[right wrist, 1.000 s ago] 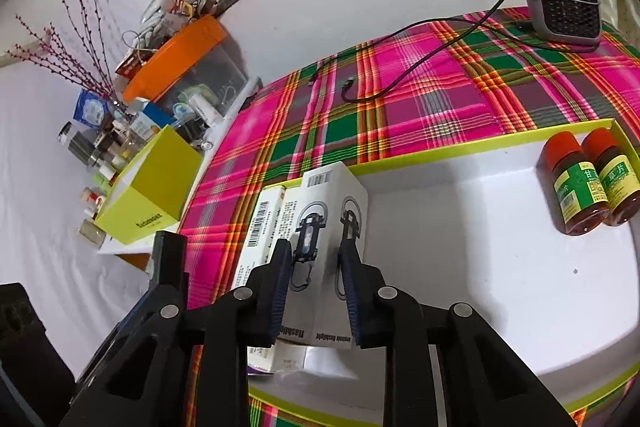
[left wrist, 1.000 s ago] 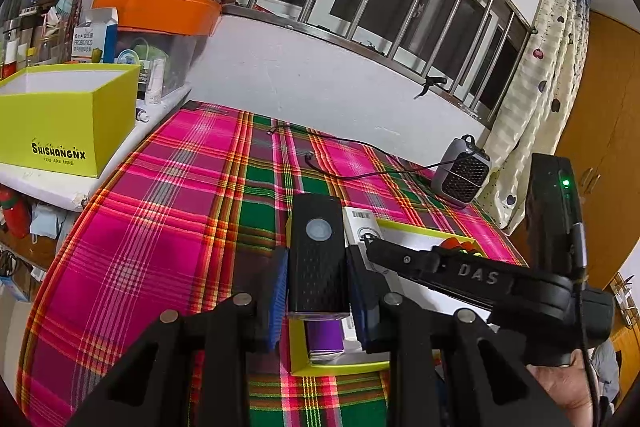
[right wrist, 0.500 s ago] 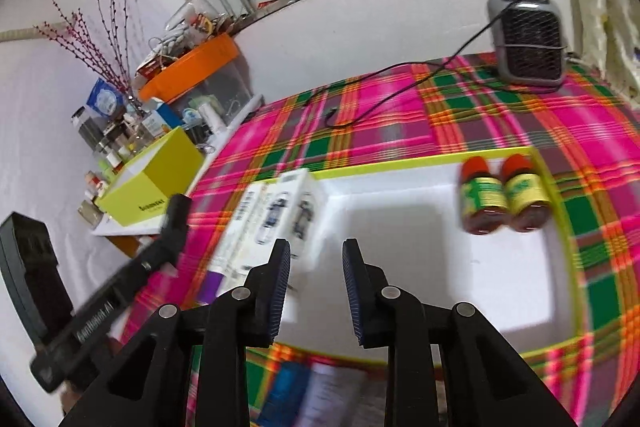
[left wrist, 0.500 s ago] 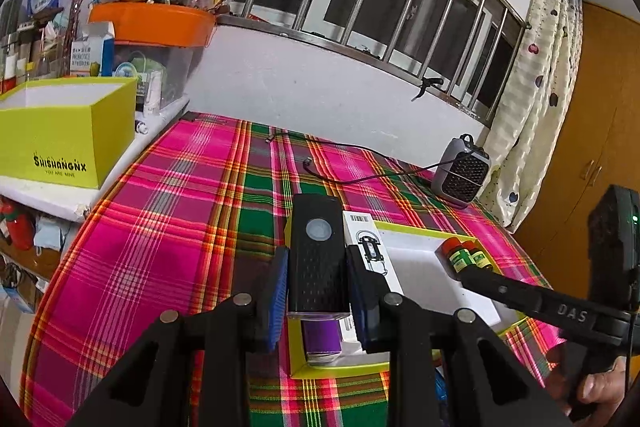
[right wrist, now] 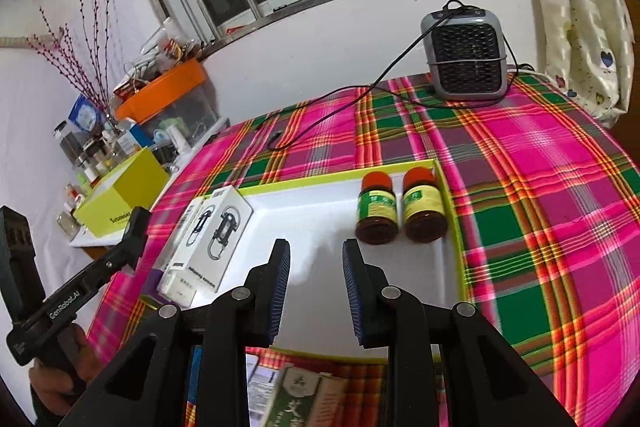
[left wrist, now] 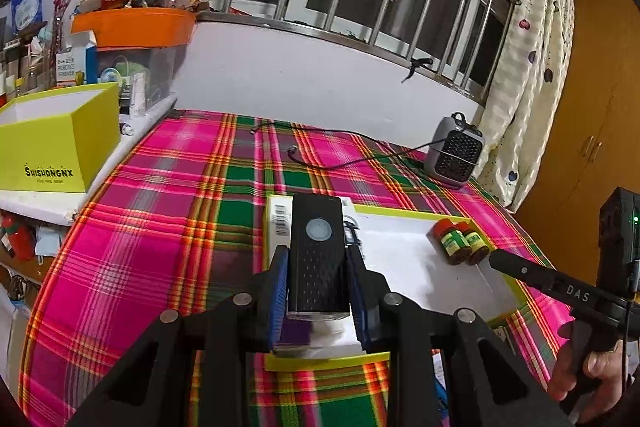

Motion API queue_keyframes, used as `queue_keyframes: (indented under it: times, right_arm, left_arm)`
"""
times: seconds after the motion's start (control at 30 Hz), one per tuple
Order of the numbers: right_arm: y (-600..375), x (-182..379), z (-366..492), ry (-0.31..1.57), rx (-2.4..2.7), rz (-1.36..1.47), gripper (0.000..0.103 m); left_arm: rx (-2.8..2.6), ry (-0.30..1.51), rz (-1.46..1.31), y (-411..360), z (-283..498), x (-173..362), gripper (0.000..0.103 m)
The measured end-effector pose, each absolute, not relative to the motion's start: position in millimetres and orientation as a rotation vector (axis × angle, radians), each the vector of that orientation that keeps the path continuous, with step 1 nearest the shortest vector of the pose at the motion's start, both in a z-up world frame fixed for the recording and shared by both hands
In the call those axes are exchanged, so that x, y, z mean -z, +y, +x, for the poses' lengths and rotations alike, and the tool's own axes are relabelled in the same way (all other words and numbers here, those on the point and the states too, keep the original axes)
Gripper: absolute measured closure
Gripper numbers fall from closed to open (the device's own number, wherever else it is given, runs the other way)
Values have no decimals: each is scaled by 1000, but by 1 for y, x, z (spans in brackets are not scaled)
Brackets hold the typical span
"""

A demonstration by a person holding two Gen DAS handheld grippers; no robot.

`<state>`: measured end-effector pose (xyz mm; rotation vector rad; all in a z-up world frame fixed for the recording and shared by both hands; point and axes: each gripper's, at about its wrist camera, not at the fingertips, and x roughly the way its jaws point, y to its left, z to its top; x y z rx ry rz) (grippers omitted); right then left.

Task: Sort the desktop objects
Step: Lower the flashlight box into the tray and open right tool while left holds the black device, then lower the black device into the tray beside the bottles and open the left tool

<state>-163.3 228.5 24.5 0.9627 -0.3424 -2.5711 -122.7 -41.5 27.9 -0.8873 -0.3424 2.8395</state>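
Right gripper [right wrist: 316, 279] withdrew over plaid tablecloth [right wrist: 540, 187], jaws just opening, empty.

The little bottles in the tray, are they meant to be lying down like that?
The two red-capped bottles lie on their sides, side by side, in the far right corner of the white tray. Nothing has spilled; both caps are on.

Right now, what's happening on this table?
A person is sorting desk items into a shallow white tray on a plaid tablecloth. The left gripper is shut on a black box, held over the tray's near-left corner. The right gripper is open and empty above the tray. Two red-capped bottles lie side by side in the tray, and white boxes sit at its left end.
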Motion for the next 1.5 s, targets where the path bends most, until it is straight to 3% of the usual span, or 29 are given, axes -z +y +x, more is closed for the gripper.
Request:
queue_keyframes:
  times: [0.73,1.5]
  right_arm:
    - [255,-17,-163,-367,2576,915,74]
    - [280,-17,-163,-443,2647,903,74]
  left_arm:
    - [-2682,-198,-1054,34,-146,-41,74]
    - [-2523,-255,-1331,85,-212,-14,74]
